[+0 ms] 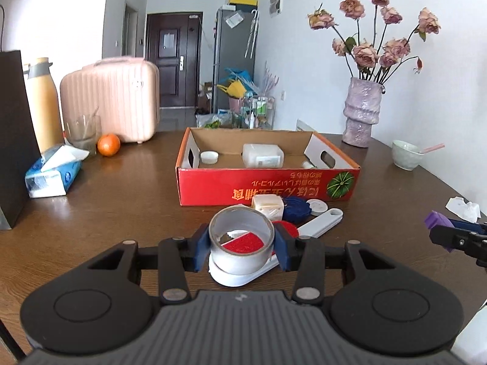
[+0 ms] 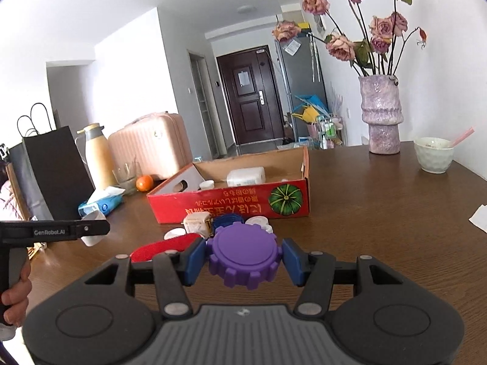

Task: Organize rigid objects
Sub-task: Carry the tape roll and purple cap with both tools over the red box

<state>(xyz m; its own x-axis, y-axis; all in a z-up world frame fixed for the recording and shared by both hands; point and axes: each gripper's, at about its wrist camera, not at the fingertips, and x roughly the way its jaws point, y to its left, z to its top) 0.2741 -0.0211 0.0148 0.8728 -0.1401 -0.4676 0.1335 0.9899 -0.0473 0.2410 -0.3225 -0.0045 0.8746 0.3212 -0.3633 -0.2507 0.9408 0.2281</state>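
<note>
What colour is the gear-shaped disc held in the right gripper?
Purple. The gear-shaped disc shows best in the right wrist view.

White walls [image 1: 292, 60] and a white ceiling [image 2: 152, 6] enclose the bright, daylit room. A dark wooden table [image 1: 121, 200] fills the foreground. Beyond its far edge a hallway leads to a dark brown panelled door [image 1: 173, 60], with a grey refrigerator [image 1: 234, 60] standing just to the right. A round ceiling lamp [image 2: 247, 9] sits above the hallway.
</note>
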